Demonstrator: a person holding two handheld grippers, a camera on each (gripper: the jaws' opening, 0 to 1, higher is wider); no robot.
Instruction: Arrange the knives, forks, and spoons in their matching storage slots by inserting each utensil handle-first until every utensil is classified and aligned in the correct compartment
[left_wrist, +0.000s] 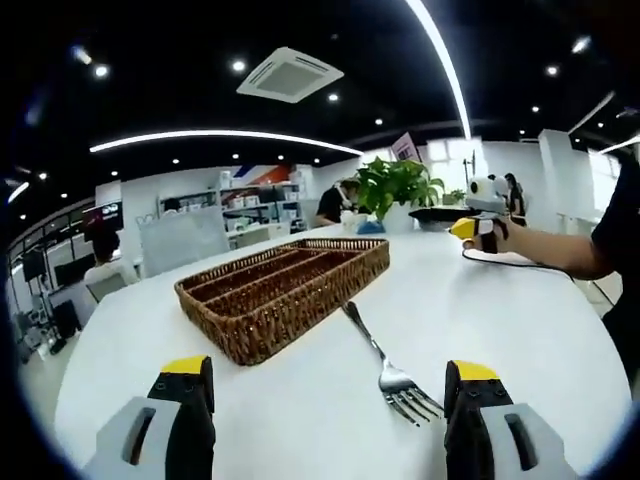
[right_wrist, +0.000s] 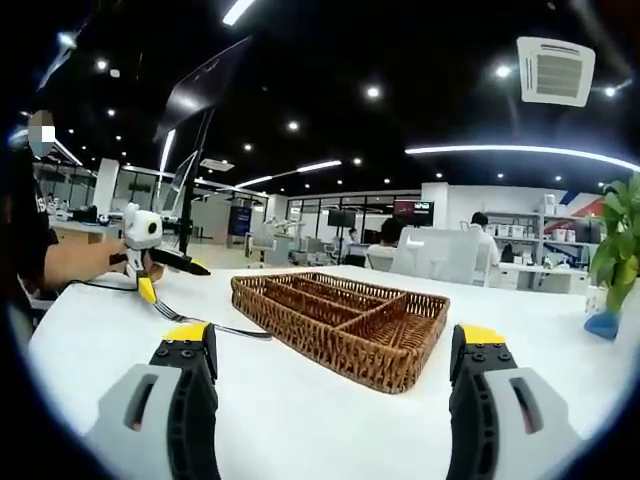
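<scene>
Closest in, the left gripper (left_wrist: 330, 400) had its jaws spread wide with nothing between them, hanging just above the white table (left_wrist: 500, 300). The fork (left_wrist: 385, 365) lay right there on the table, tines nearly up against the inner side of one jaw tip, handle pointing away toward the wicker tray (left_wrist: 285, 290). In the right gripper view, the right gripper (right_wrist: 335, 370) was also spread wide and empty, aimed at the tray's near corner, with the fork off to its left just beside the jaw tip.

A bit further back, the tray sat mid-table, its long slots looking empty from what I could see. No knives or spoons that I could make out, so my guess is this was the very start: picking up the fork.

Next move probably means dropping the left jaws around the fork near the neck, pinching it, then sliding it handle-first into one slot.

Way back there was a potted plant (left_wrist: 395, 190), plus office desks and people.
</scene>
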